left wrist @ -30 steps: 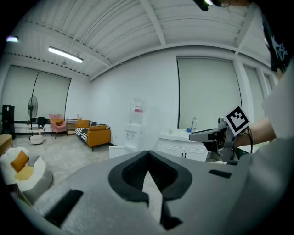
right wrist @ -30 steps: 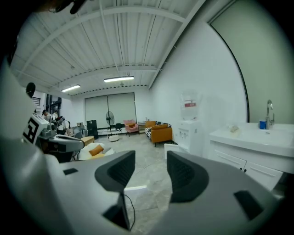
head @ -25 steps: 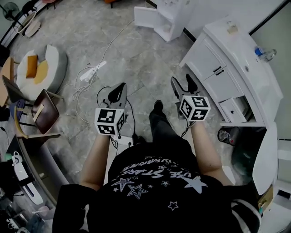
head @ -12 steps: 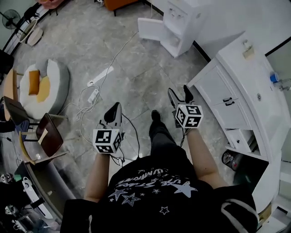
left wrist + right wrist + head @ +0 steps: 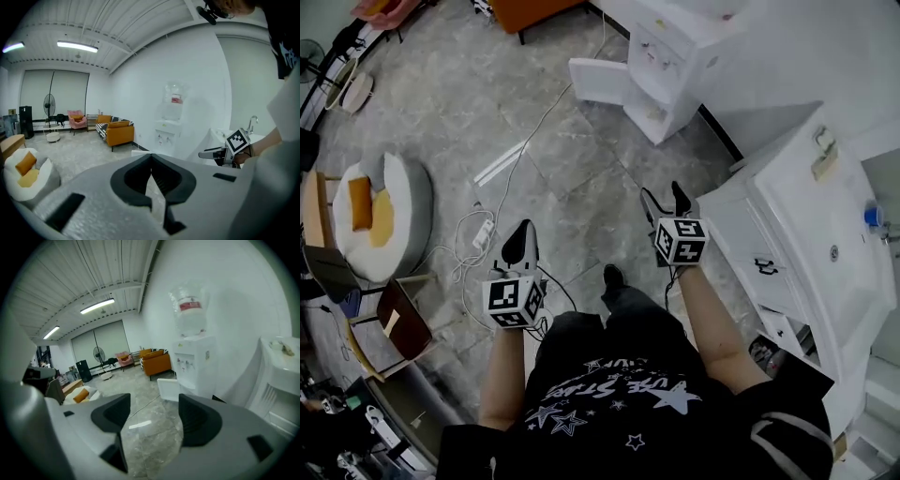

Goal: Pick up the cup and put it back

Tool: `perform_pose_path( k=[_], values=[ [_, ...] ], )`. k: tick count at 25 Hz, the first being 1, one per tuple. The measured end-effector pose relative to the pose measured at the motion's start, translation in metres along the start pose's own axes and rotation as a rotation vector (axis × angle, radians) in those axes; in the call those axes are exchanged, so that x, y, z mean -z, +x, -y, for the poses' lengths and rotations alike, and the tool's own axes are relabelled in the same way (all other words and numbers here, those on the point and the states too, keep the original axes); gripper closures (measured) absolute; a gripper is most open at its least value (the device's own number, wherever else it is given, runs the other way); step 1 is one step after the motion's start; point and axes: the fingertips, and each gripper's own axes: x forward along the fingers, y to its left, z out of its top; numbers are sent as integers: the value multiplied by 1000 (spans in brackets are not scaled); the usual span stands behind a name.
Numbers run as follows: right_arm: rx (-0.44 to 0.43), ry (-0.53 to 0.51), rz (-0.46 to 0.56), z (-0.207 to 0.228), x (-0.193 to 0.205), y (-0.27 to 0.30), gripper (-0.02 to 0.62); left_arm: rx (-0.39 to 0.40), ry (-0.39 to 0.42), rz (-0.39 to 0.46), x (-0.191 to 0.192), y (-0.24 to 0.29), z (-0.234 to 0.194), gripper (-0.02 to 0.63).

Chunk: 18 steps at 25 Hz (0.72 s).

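I can make out no cup in any view. My left gripper (image 5: 520,246) is held out over the grey stone floor, left of the person's legs. Its jaws are shut, with the tips meeting in the left gripper view (image 5: 151,161) and nothing between them. My right gripper (image 5: 666,199) is held out on the right, near the white counter (image 5: 825,216). It stands open and empty, and only floor shows in its gap (image 5: 152,416). It also shows from the side in the left gripper view (image 5: 220,152).
A white water dispenser (image 5: 675,66) with its door hanging open stands ahead by the wall. A power strip and cables (image 5: 483,230) lie on the floor at the left, beyond them a round cushioned seat (image 5: 380,211) and a brown chair (image 5: 398,319). An orange sofa (image 5: 117,133) stands farther off.
The head view has swung, so the water dispenser and the counter now sit lower and nearer in the picture. Both grippers stay held out in front, the left shut, the right open.
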Motion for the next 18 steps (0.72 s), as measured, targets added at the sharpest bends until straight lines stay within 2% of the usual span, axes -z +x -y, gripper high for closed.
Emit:
perform_pose_path(
  k=[4, 9, 15, 18],
  values=[
    [31, 37, -28, 26, -4, 41, 288, 0, -1, 0, -19, 48, -16, 598],
    [118, 86, -21, 65, 0, 100, 307, 60, 42, -25, -18, 131, -35, 598],
    [279, 147, 16, 123, 24, 205, 316, 133, 72, -36, 24, 278, -72, 598],
    [342, 172, 33, 149, 41, 274, 323, 176, 54, -30, 53, 358, -98, 597]
  ],
)
